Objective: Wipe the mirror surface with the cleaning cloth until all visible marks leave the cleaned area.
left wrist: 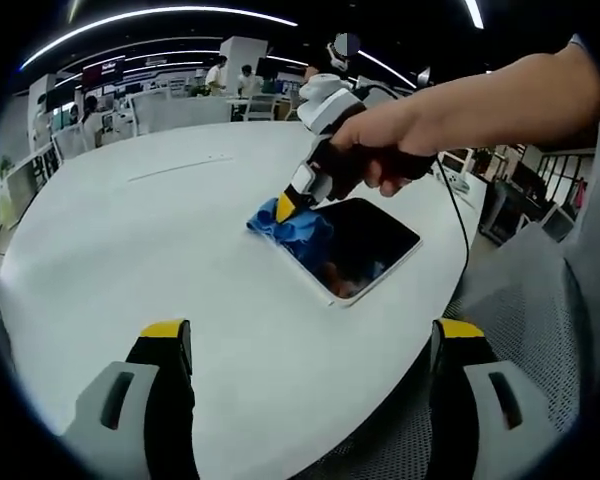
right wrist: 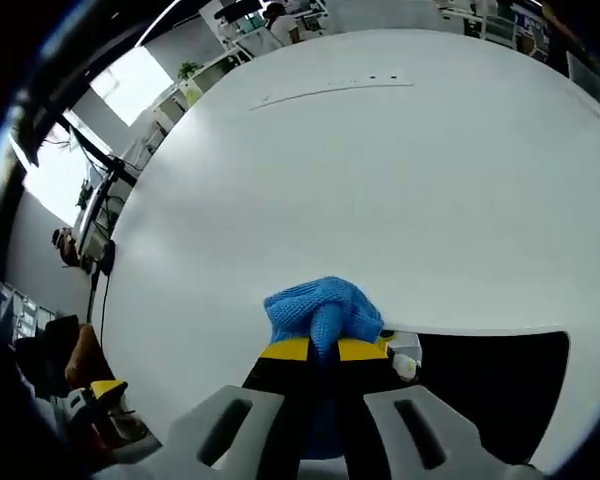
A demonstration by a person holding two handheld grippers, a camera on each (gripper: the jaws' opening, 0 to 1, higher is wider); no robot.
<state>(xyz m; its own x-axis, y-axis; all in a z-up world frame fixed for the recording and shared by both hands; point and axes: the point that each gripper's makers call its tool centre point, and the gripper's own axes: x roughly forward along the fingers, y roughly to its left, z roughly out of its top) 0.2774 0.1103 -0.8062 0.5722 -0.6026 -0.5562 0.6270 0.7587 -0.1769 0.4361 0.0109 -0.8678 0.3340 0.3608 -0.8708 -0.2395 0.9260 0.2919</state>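
Note:
A flat rectangular mirror (left wrist: 365, 243) with a pale frame lies on the white round table (left wrist: 150, 230), its dark glass (right wrist: 500, 385) reflecting the ceiling. A blue cleaning cloth (left wrist: 292, 228) is bunched on the mirror's far-left corner. My right gripper (left wrist: 292, 205), held by a hand, is shut on the cloth (right wrist: 323, 312) and presses it down at the mirror's edge; its own view shows the yellow-tipped jaws (right wrist: 323, 349) closed around the blue fabric. My left gripper (left wrist: 310, 335) hovers over the table's near side, jaws wide apart and empty, short of the mirror.
A thin cable (left wrist: 462, 225) runs off the table past the mirror's right side. Grey mesh fabric (left wrist: 520, 300) lies beyond the table's right edge. Desks, chairs and people (left wrist: 230, 85) stand far behind the table. The other gripper (right wrist: 100, 405) shows low left past the table edge.

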